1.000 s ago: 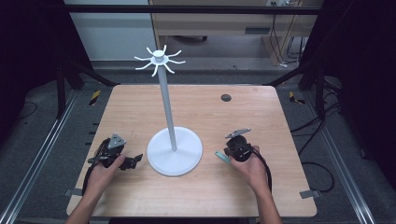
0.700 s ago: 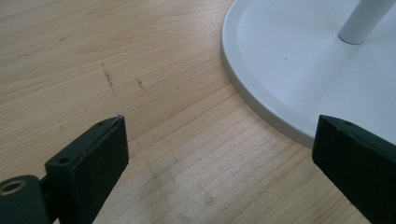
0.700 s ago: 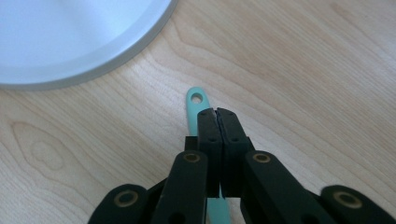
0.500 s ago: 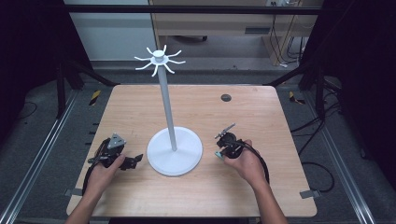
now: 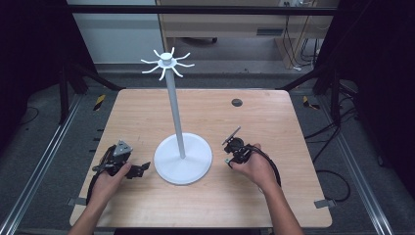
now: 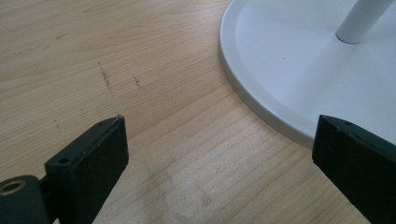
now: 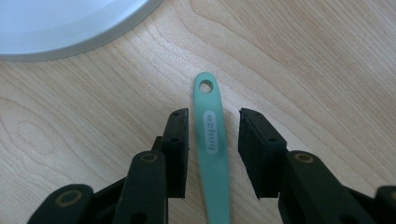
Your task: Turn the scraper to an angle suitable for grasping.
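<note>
Wood-grain table (image 5: 205, 205) — dark room beyond

The bench (image 7: 303, 56) is pale wood, smooth, with fine grain and a low sheen. The stand's base (image 6: 299, 70) looks like matt white painted metal. The green handle (image 7: 212, 140) at lower centre looks like smooth, slightly rubbery plastic.

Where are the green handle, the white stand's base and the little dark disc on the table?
green handle (image 7: 212, 140), right gripper view, its middle.
white stand's base (image 5: 195, 169), high view, bare rim.
dark disc (image 5: 237, 102), high view, its centre.
</note>
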Available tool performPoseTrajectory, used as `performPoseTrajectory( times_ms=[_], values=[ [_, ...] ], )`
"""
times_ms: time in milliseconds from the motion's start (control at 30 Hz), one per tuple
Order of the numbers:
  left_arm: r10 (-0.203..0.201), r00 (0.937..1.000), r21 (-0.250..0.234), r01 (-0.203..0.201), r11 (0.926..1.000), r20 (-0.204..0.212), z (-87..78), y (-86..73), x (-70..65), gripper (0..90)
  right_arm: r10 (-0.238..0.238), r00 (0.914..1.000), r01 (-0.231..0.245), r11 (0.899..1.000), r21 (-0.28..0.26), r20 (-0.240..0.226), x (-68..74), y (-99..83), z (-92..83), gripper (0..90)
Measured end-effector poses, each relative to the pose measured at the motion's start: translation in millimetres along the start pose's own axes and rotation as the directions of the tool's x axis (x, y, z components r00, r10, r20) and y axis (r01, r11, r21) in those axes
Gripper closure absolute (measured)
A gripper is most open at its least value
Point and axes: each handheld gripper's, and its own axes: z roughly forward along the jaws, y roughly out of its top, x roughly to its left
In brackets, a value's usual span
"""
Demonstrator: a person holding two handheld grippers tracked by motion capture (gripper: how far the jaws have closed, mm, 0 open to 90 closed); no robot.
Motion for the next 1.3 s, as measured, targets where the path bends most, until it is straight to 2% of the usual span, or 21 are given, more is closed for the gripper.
performPoseTrajectory(
  times_ms=[200,233,300,400,500,533,600,700,733,800,867,967,1000,1100,1133,1167,1233,1300],
  values=[
    [0.001,1.0000,0.001,-0.001,1.0000,0.002,0.0,0.2,-0.4,3.3,0.012,0.9999,-0.011,1.000,0.026,-0.012,-1.3,0.2,4.3,62.8],
    [0.002,1.0000,0.001,-0.002,1.0000,0.002,-0.1,0.2,-0.5,3.3,-0.010,0.9999,0.010,1.000,0.021,-0.009,-3.0,0.1,5.3,63.0],
    [0.003,1.0000,0.001,-0.003,1.0000,0.002,-0.1,0.2,-0.6,3.3,0.009,0.9998,-0.008,1.000,0.027,-0.016,-2.3,0.4,5.9,64.2],
    [0.001,1.0000,0.001,-0.001,1.0000,0.002,-0.2,0.2,-0.3,3.3,-0.004,0.9999,0.004,1.000,0.029,-0.016,-3.9,0.8,7.2,65.7],
    [0.002,1.0000,0.001,-0.002,1.0000,0.002,-0.2,0.1,-0.3,3.3,0.018,0.9996,-0.017,0.999,0.044,-0.024,-2.9,1.1,8.3,67.3],
    [0.002,1.0000,0.001,-0.002,1.0000,0.002,-0.2,0.1,-0.4,3.3,-0.004,0.9998,0.005,0.999,0.038,-0.022,-4.4,0.9,9.3,68.3],
    [0.003,1.0000,0.001,-0.003,1.0000,0.002,-0.1,0.2,-0.6,3.3,0.012,0.9997,-0.011,0.999,0.044,-0.023,-3.6,1.2,9.8,69.6],
    [0.001,1.0000,0.001,-0.001,1.0000,0.005,0.0,0.2,-1.1,3.3,-0.020,0.9995,0.021,0.999,0.038,-0.023,-5.0,1.5,10.8,71.9],
    [0.001,1.0000,0.001,-0.001,1.0000,0.004,-0.1,0.2,-1.1,3.3,0.009,0.9995,-0.008,0.999,0.046,-0.030,-2.8,2.2,10.1,72.4],
    [0.003,1.0000,0.000,-0.003,1.0000,0.002,-0.2,0.3,-0.8,3.3,-0.021,0.9997,0.022,0.999,0.047,-0.011,-2.8,2.6,9.4,73.4],
    [0.003,1.0000,0.000,-0.003,1.0000,0.003,-0.2,0.2,-0.6,3.3,-0.016,0.9998,0.016,0.999,0.043,-0.010,-3.0,2.8,8.0,73.6],
    [0.003,1.0000,0.000,-0.003,1.0000,0.003,-0.2,0.2,-0.6,3.3,-0.002,0.9999,0.002,1.000,0.020,-0.011,-4.1,2.4,1.6,73.8],
    [0.003,1.0000,0.000,-0.003,1.0000,0.003,-0.1,0.3,-0.7,3.3,-0.016,0.9998,0.016,1.000,0.002,-0.011,-5.9,1.8,-1.2,73.9],
    [0.000,1.0000,0.001,0.000,1.0000,0.005,0.2,0.2,-1.2,3.3,0.027,0.9994,-0.028,0.998,-0.050,-0.020,-6.8,-0.5,-14.3,74.0],
    [0.003,1.0000,0.003,-0.003,1.0000,0.005,0.2,0.2,-1.1,3.3,0.025,0.9996,-0.026,0.995,-0.092,-0.011,-9.1,-2.9,-24.0,74.0],
    [0.003,1.0000,0.003,-0.003,1.0000,0.004,0.2,0.2,-1.2,3.3,0.025,0.9996,-0.026,0.995,-0.092,-0.011,-9.1,-2.9,-24.0,74.0],
    [0.004,1.0000,0.004,-0.004,1.0000,0.004,0.3,0.2,-1.4,3.3,0.044,0.9989,-0.045,0.990,-0.131,-0.013,-9.2,-5.4,-34.1,74.0],
    [0.003,1.0000,0.004,-0.003,1.0000,0.003,0.4,0.2,-1.8,3.4,0.045,0.9990,-0.045,0.985,-0.166,-0.006,-9.7,-8.3,-43.3,74.1]
  ],
)
